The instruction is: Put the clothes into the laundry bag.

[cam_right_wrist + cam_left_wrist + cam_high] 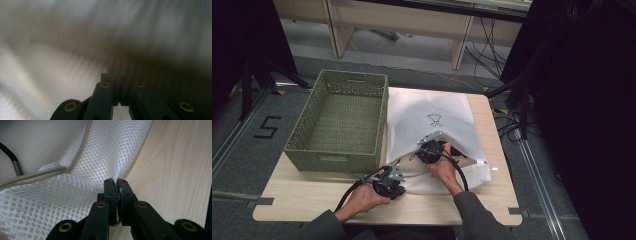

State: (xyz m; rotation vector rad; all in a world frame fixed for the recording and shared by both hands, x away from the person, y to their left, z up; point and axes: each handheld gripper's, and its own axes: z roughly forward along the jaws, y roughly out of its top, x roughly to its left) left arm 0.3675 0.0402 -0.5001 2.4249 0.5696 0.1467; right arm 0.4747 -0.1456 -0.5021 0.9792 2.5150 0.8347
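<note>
Mostly blurred: right gripper [430, 151] closed, buried in the white mesh bag [432, 117] lying on the pale wood table [492, 200]. Left gripper [115, 185] pinches the bag's honeycomb edge beside the woven basket [339, 120].

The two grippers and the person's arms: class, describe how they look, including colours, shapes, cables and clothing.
Both the left gripper and the right gripper are black, each topped by a grey three-cornered plate and trailing a black cable. Their long flat jaws carry brass-coloured rivets. The sleeves are dark grey-green.
</note>
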